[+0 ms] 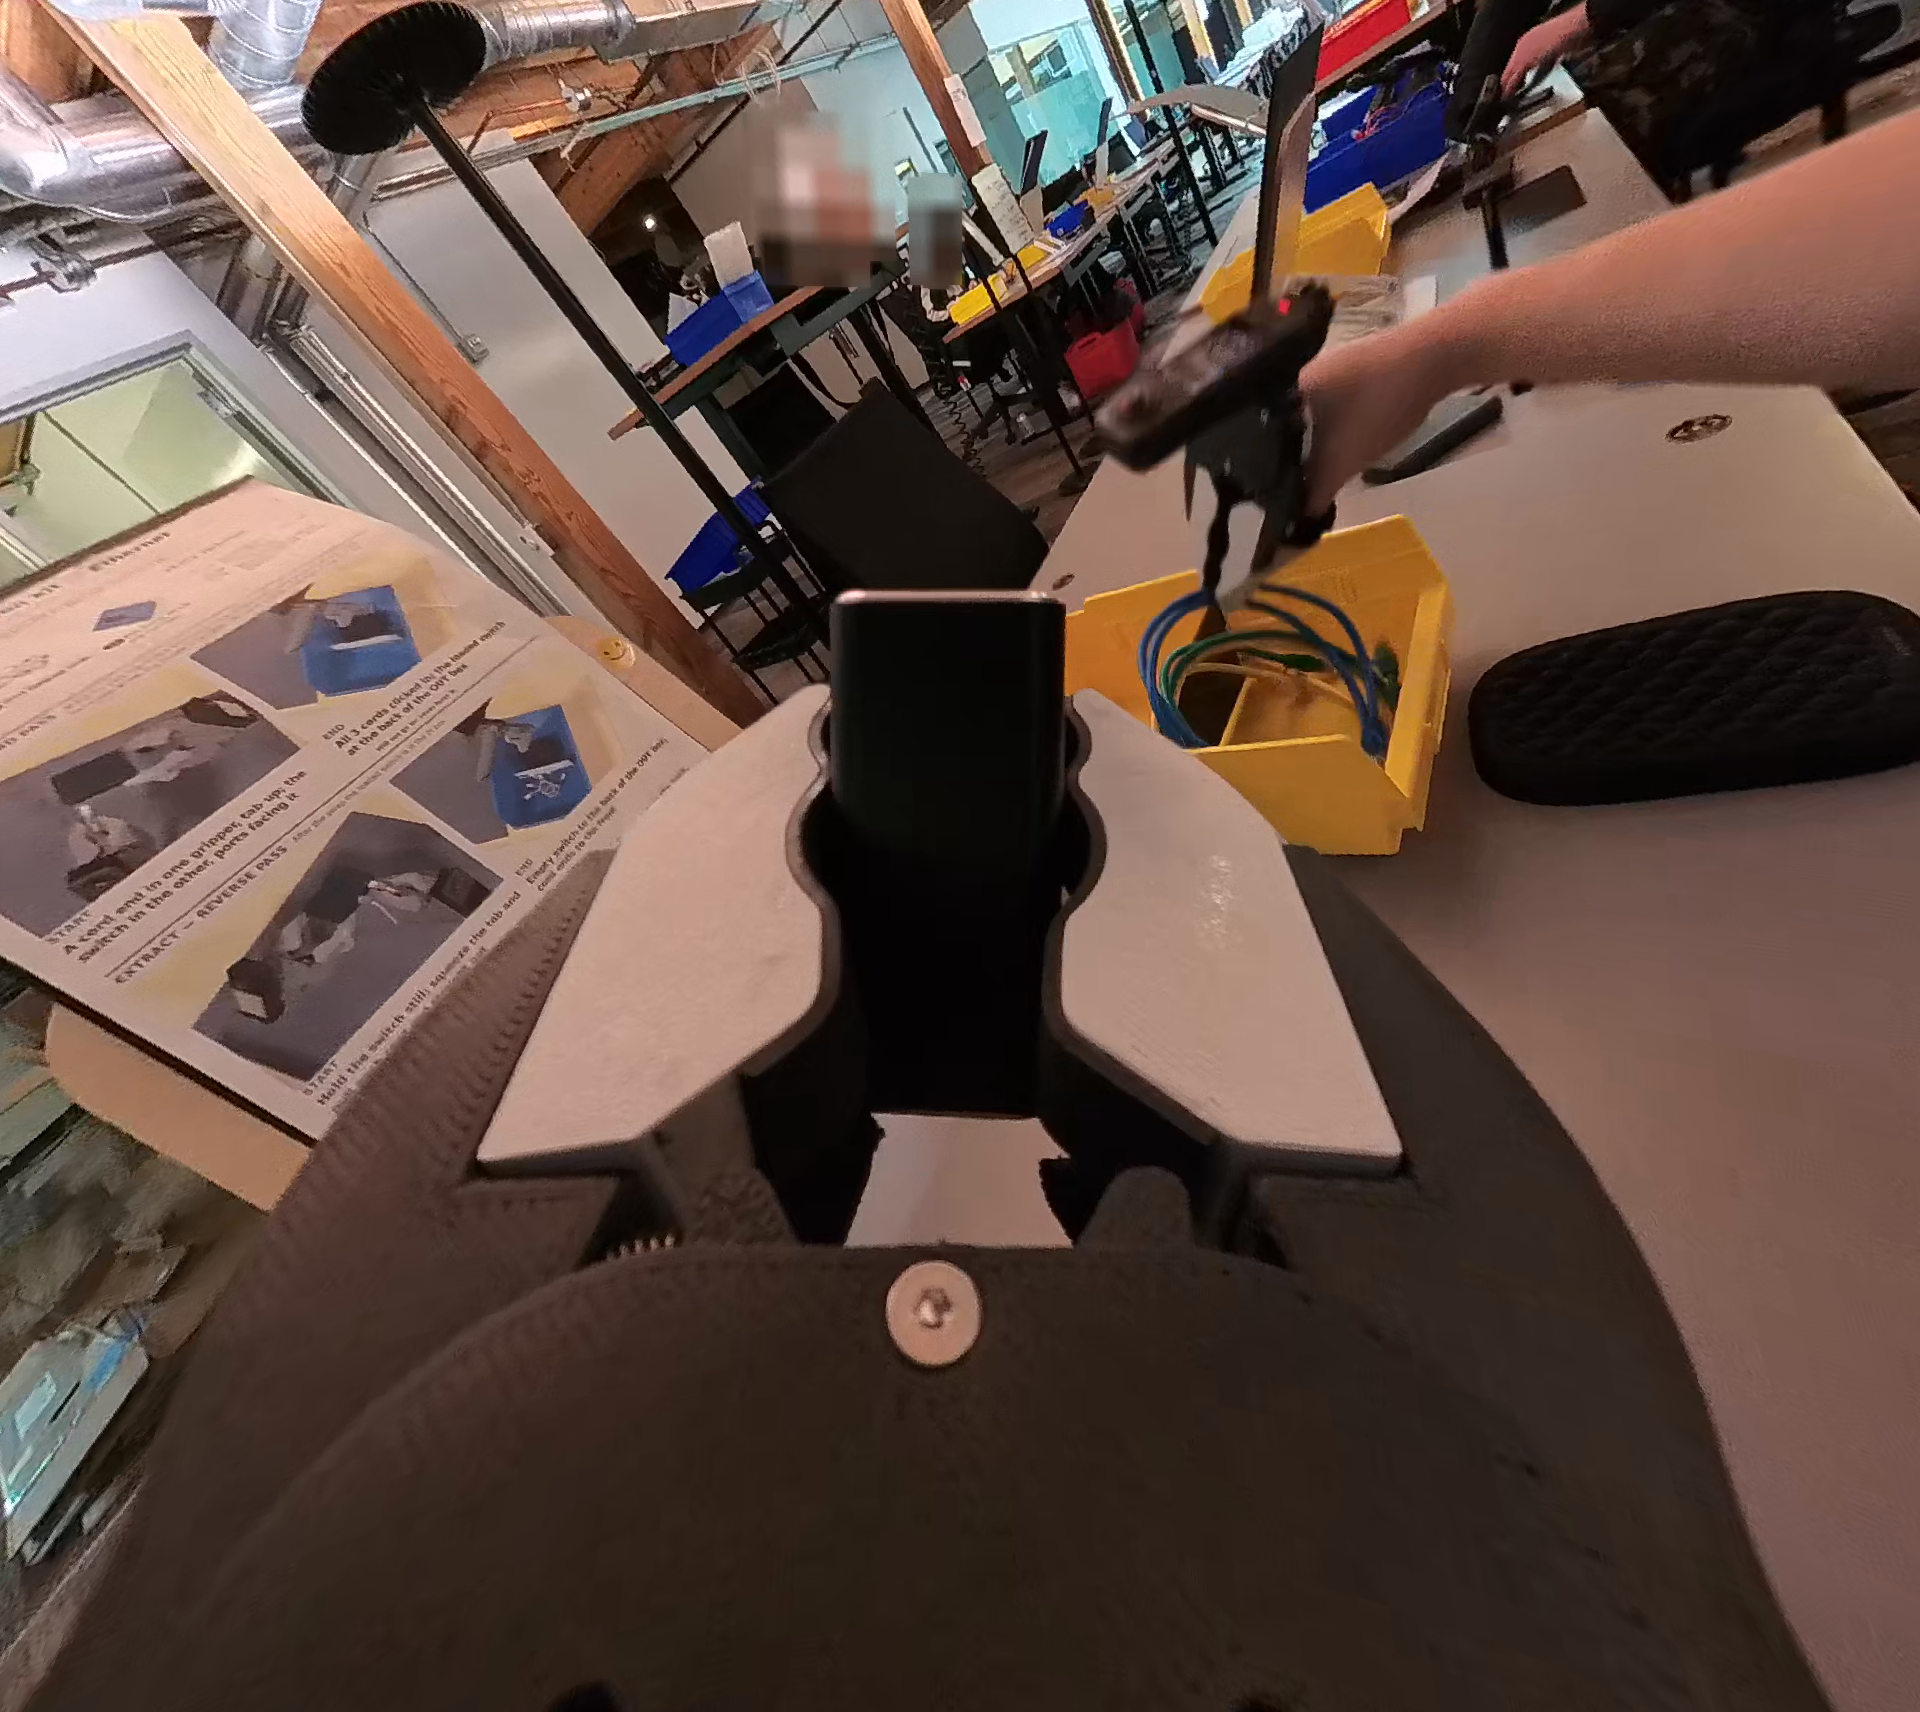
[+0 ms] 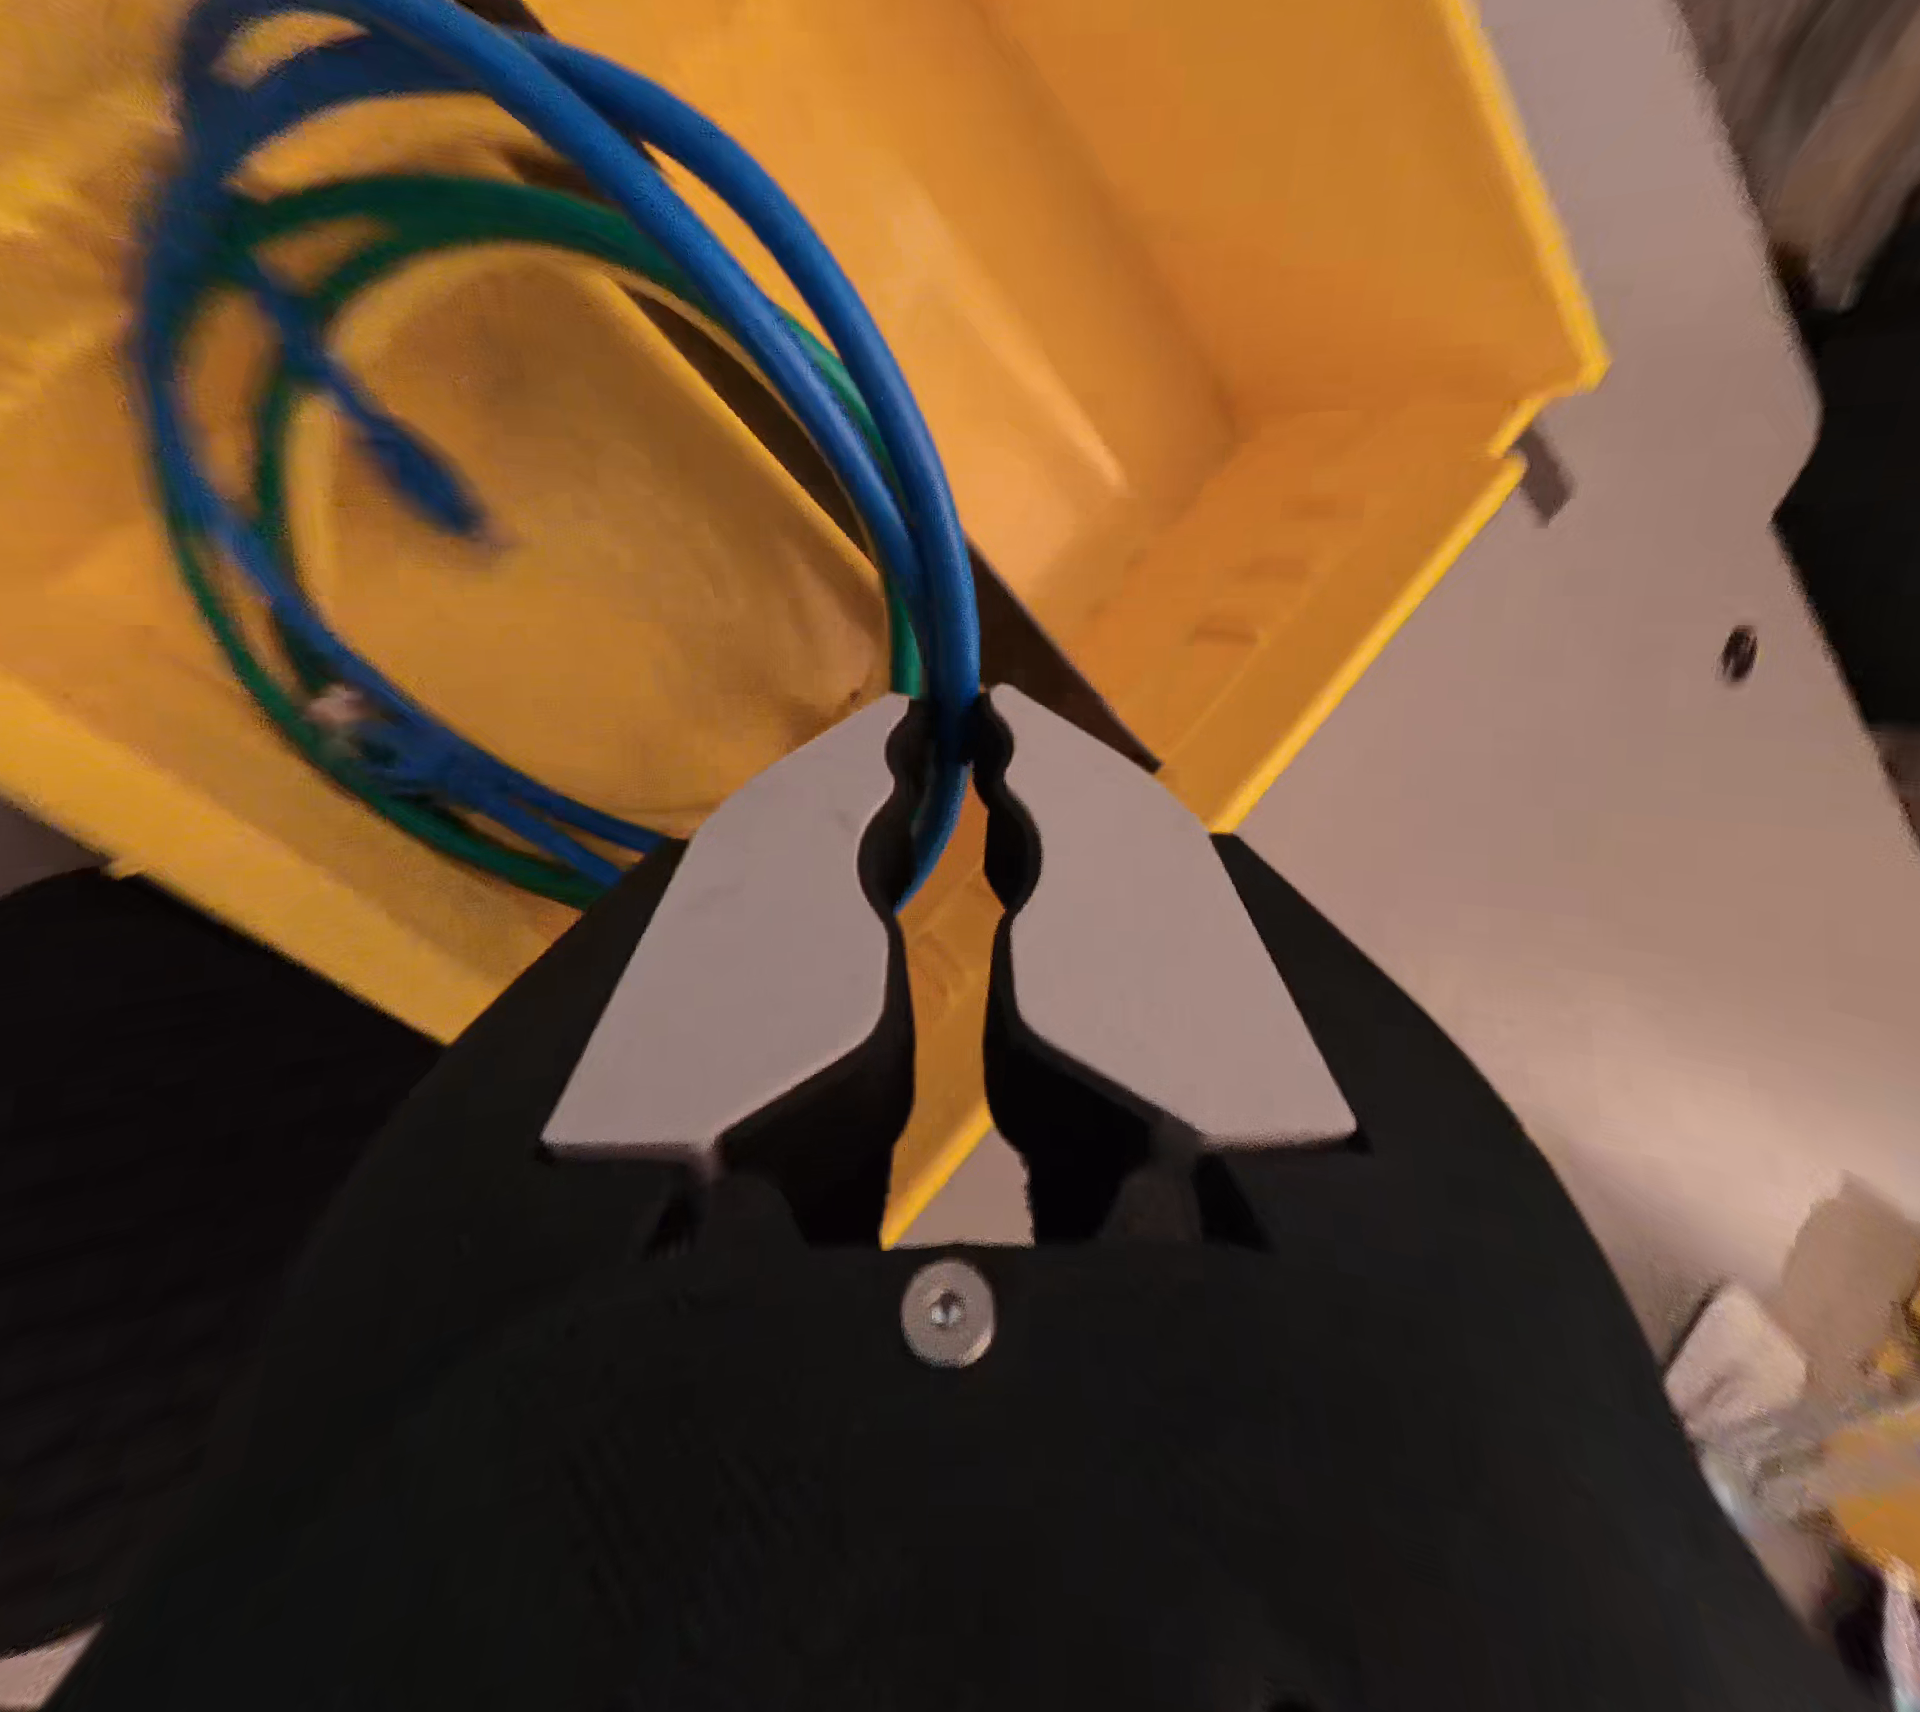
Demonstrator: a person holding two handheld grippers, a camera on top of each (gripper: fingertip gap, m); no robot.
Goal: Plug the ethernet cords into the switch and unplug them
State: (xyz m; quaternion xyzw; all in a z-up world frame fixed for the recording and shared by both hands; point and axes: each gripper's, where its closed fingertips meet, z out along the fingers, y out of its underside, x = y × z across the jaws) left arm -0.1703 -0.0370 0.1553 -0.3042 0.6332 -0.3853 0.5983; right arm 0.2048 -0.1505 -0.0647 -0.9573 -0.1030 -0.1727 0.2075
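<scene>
Our left hand-held gripper (image 1: pixel 940 831) was clenched on the black switch (image 1: pixel 948 706), its long axis pointing to 12 o'clock. At 1 o'clock, our right hand-held gripper (image 2: pixel 948 717) pinched the blue and green cords (image 2: pixel 644 187) over the yellow bin (image 2: pixel 1195 228) on the worktop (image 1: pixel 1610 987), their plugs hanging loose.

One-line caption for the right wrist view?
Right gripper pinches blue cords and a green cord over a yellow bin.

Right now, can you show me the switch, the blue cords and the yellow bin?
switch (image 1: pixel 948 706): left wrist view, its dark upper face.
blue cords (image 2: pixel 748 228): right wrist view, top of the loop.
yellow bin (image 1: pixel 1320 789): left wrist view, its front wall.
</scene>
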